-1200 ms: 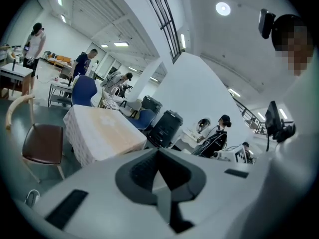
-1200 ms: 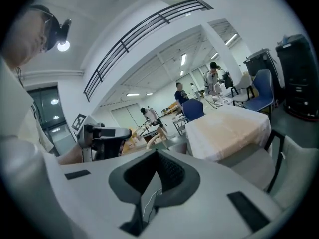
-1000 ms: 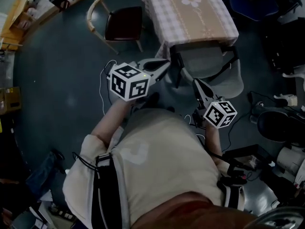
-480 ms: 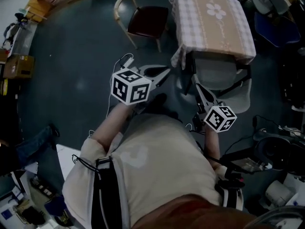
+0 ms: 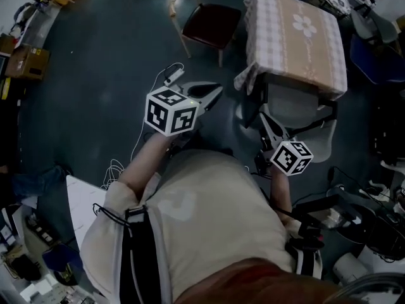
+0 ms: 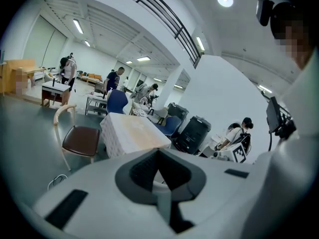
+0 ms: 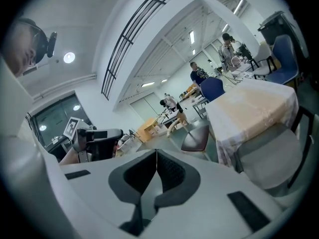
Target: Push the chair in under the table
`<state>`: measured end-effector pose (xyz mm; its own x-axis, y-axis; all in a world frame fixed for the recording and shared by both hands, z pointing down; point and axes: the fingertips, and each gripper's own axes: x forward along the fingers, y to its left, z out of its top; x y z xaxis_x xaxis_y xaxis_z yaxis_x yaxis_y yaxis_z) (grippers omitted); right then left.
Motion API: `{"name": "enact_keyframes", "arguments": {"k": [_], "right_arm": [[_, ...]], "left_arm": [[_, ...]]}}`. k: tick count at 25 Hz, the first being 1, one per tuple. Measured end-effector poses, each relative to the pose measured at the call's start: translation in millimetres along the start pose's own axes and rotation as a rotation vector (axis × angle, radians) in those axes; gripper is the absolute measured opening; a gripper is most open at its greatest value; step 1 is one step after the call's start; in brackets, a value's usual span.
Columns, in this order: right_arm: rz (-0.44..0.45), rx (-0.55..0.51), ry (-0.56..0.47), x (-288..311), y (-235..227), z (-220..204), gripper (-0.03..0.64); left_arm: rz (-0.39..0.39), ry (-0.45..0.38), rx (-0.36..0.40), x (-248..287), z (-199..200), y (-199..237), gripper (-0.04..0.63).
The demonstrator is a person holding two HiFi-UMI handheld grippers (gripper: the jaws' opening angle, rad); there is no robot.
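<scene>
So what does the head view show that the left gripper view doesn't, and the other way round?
Only the head view shows the grey office chair with black armrests, standing at the table's near side; in the left gripper view it does not show. Only the left gripper view shows the white ceiling lights and the people standing at the back of the room. Both show the square table with the checked beige cloth and the wooden chair with the dark red seat beside it.
</scene>
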<state>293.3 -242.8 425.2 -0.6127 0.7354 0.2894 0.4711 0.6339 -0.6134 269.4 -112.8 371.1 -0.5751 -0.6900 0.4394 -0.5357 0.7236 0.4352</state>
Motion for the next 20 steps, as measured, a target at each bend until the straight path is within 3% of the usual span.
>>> {"name": "enact_keyframes", "arguments": {"k": [9, 15, 20], "right_arm": [[0.002, -0.033, 0.072, 66.4, 23.2, 7.1, 0.012], [0.048, -0.238, 0.195, 146.4, 68.1, 1.7, 0.012], [0.130, -0.187, 0.249, 207.5, 110.6, 4.3, 0.012]], "left_arm": [[0.033, -0.054, -0.060, -24.2, 19.7, 79.1, 0.006], [0.088, -0.150, -0.170, -62.8, 34.1, 162.7, 0.006], [0.156, -0.243, -0.224, -118.1, 53.1, 219.1, 0.006]]}}
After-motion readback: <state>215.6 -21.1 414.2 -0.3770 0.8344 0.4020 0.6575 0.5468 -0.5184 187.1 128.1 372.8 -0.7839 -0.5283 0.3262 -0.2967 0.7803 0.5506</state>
